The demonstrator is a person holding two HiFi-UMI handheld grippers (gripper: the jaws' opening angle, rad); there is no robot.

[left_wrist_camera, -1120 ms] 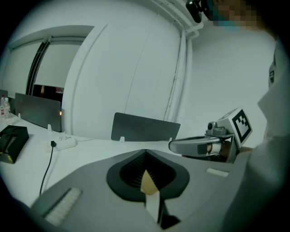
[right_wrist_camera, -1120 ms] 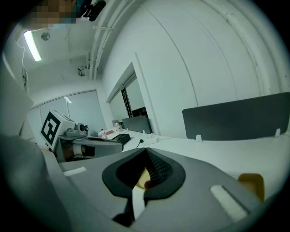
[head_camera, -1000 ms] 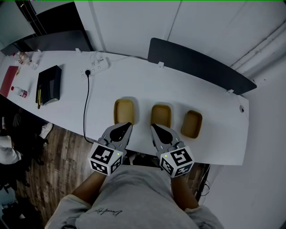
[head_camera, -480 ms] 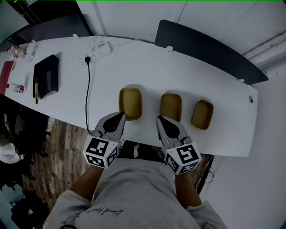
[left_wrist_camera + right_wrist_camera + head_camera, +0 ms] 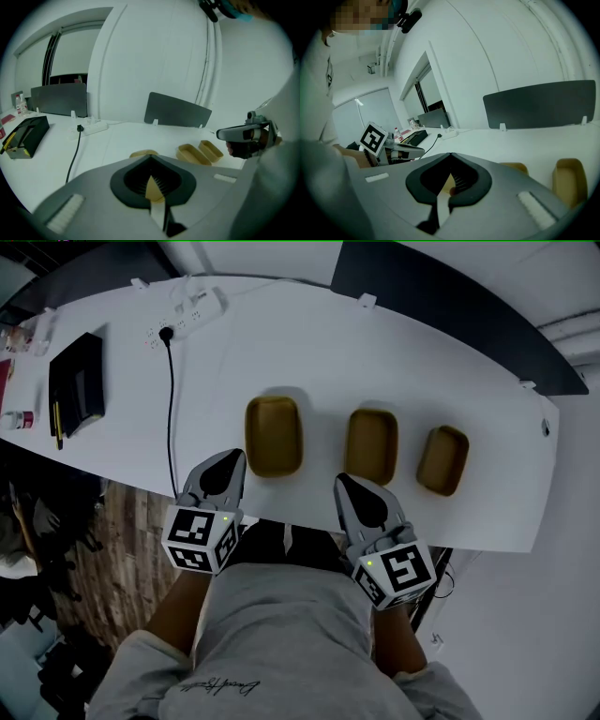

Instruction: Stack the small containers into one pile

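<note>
Head view showed left gripper and right gripper closed, empty, before unstacked containers; first pick probably needed opened jaws.

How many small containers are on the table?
3, in a row near the table edge: left container, middle container, right container. All apart, unstacked; none looks hidden.

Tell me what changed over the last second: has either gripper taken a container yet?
No. Both have sunk toward the near edge of the table, the left gripper more: its tip now sits beside the left container. The right gripper sits just short of the middle container. Both stayed shut, empty. All three containers, the right container included, kept their row, unstacked.
</note>
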